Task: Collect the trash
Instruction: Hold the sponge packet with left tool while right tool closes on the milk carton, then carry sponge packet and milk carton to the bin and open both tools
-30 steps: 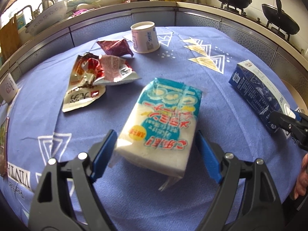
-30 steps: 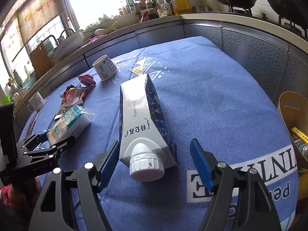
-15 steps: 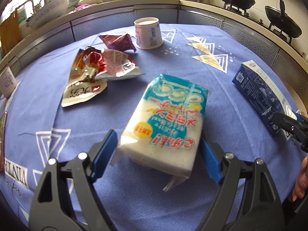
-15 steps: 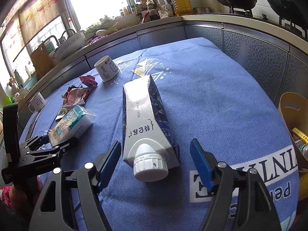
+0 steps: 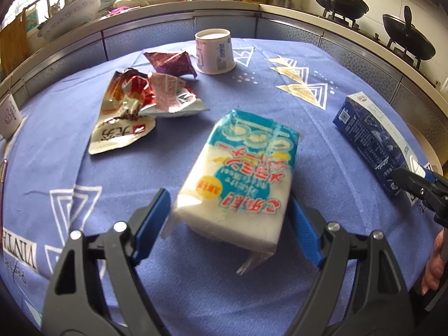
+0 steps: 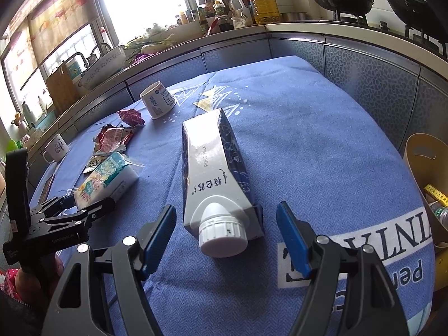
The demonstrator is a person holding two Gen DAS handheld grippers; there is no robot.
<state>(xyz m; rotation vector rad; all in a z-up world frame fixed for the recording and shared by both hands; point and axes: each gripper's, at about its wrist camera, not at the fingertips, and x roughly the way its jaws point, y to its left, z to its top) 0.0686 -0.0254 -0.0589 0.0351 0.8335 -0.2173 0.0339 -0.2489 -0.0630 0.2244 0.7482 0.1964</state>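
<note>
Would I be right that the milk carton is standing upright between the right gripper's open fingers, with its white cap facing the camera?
Not quite: the milk carton is lying on its side on the blue tablecloth, not upright. The right wrist view shows this. It does lie between the open fingers of the right gripper, white cap toward the camera.

On the white face of the milk carton, the words "PURE MILK" are printed in small grey letters, and below them some black handwritten-style Chinese characters are seen, which cannot be read with certainty. On the blue tablecloth, large white letters are printed; only a part such as "VLNI" and, under it, "pe" can be read in the right wrist view, and "VINT" in the left wrist view. The wrapped sponge pack carries red and blue Japanese writing and a large "100". Big black Chinese characters stand on the silver snack wrapper. The print on the paper cup is too small to be read.
</note>
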